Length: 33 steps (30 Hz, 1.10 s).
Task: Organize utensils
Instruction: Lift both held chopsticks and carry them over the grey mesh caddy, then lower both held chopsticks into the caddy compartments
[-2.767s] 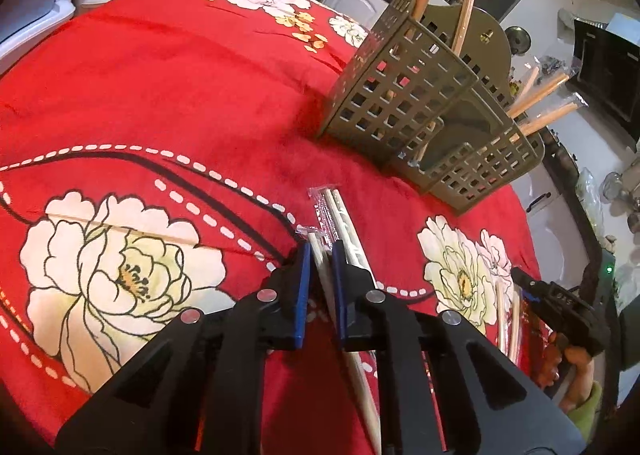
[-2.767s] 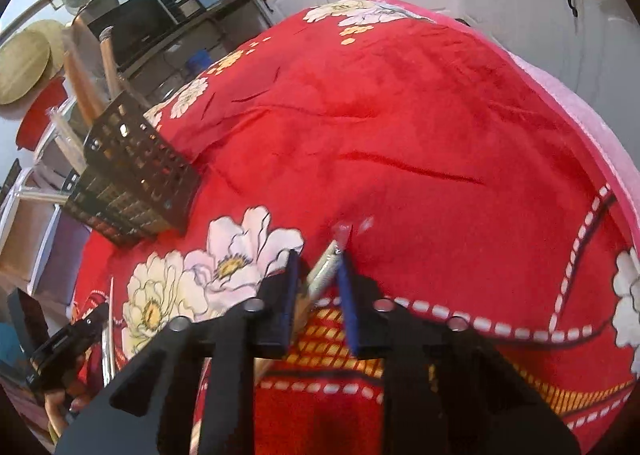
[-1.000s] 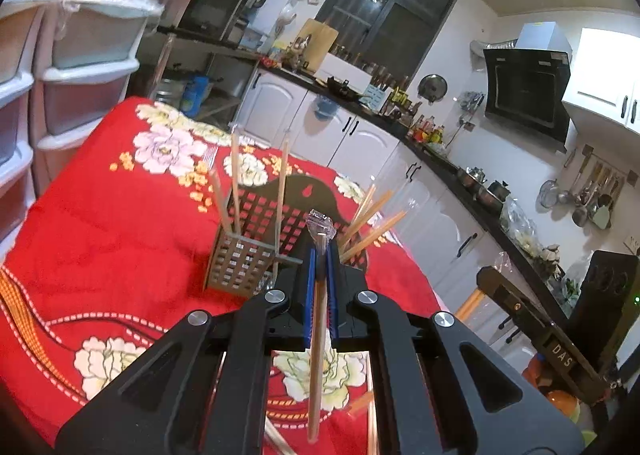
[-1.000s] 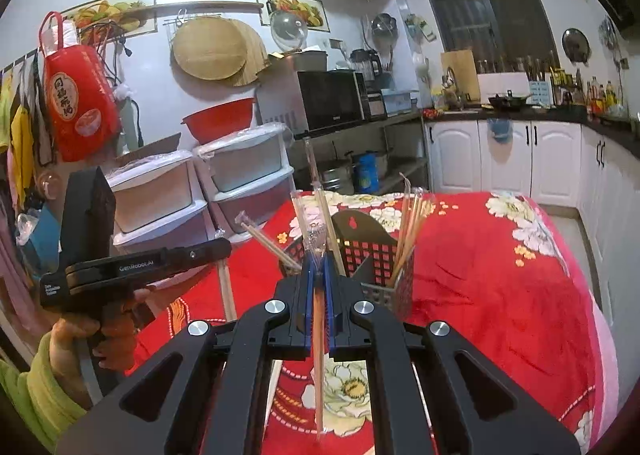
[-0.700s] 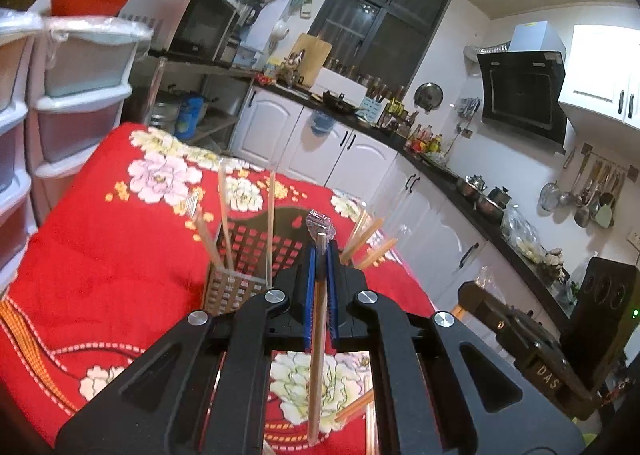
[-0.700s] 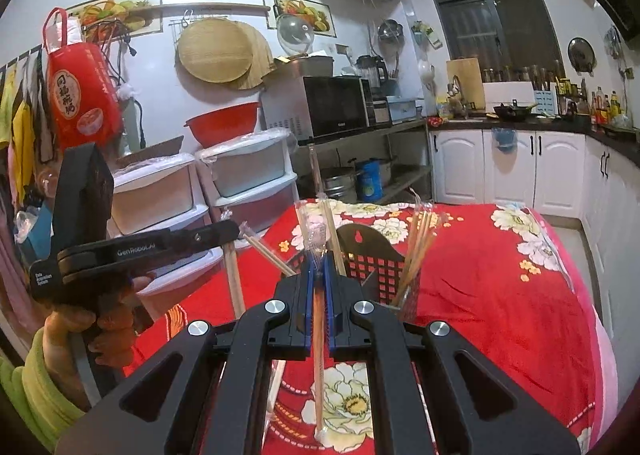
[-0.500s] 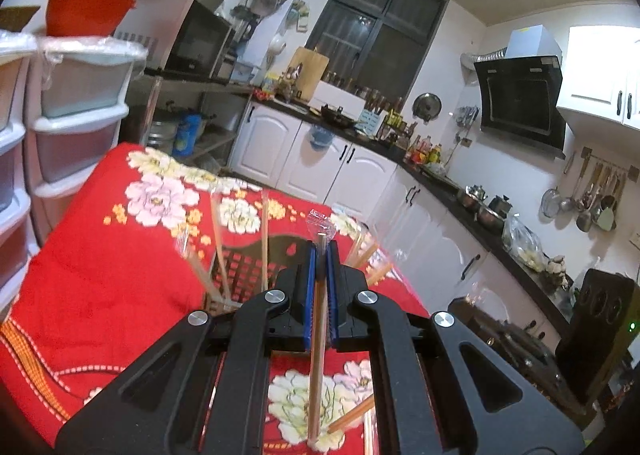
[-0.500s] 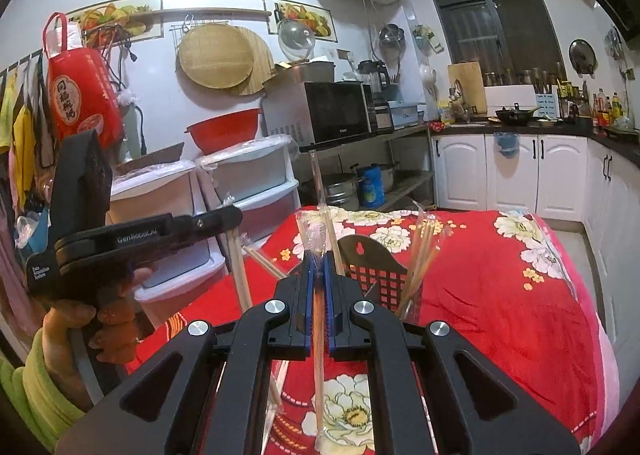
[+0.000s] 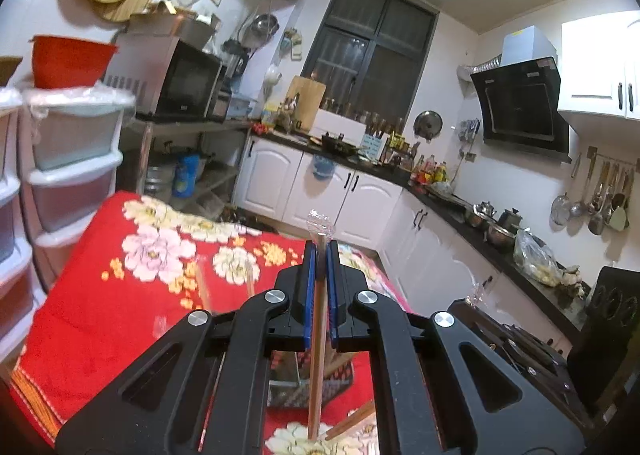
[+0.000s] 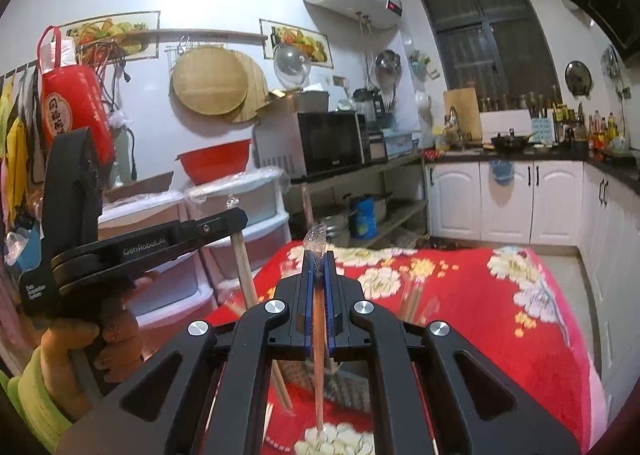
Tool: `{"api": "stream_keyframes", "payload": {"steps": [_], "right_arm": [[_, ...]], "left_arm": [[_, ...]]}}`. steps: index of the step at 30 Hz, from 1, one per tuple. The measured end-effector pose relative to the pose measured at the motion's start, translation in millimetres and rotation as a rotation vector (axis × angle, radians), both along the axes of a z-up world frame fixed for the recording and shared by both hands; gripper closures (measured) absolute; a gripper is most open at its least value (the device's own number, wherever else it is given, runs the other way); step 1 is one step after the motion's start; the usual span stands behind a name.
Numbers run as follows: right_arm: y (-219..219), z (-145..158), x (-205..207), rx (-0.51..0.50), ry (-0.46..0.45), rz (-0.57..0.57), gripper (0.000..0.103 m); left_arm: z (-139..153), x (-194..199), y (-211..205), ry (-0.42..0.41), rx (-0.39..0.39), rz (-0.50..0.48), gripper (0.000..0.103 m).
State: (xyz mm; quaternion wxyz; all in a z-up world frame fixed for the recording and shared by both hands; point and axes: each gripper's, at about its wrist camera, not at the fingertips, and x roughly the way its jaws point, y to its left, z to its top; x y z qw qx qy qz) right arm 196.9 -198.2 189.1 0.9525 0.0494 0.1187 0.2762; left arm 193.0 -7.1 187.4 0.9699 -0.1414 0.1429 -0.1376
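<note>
My left gripper (image 9: 319,255) is shut on a plastic-wrapped pair of wooden chopsticks (image 9: 316,367), held upright above the red flowered tablecloth (image 9: 100,295). My right gripper (image 10: 318,261) is shut on another wrapped pair of chopsticks (image 10: 319,367), also upright. The perforated utensil basket (image 9: 288,383) lies mostly hidden below the left jaws, and it shows under the right jaws in the right wrist view (image 10: 348,387). Chopsticks stand in it (image 10: 412,301). The left gripper shows at the left of the right wrist view (image 10: 236,221), holding its chopsticks (image 10: 244,271).
Stacked plastic drawers (image 9: 68,159) stand left of the table. White kitchen cabinets (image 9: 320,191) and a counter run behind it. The other hand-held gripper body (image 9: 520,339) is at the lower right of the left wrist view.
Both grippers picked wrapped chopsticks up off the cloth and turned them upright. In the last second both rose and tilted up, so the basket has sunk below the jaws.
</note>
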Motion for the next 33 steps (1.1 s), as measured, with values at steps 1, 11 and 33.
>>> {"api": "stream_keyframes", "payload": {"steps": [1, 11, 33], "right_arm": [[-0.2, 3.1, 2.3, 0.004, -0.008, -0.004, 0.098], [-0.9, 22.5, 22.3, 0.014, -0.083, -0.055, 0.098], [3.0, 0.4, 67.4, 0.022, -0.097, -0.155, 0.098]], "left_arm": [[2.6, 1.1, -1.1, -0.007, 0.004, 0.003, 0.102], [25.5, 15.3, -13.2, -0.072, 0.039, 0.042, 0.102], [-8.8, 54.5, -24.7, -0.123, 0.09, 0.119, 0.102]]}}
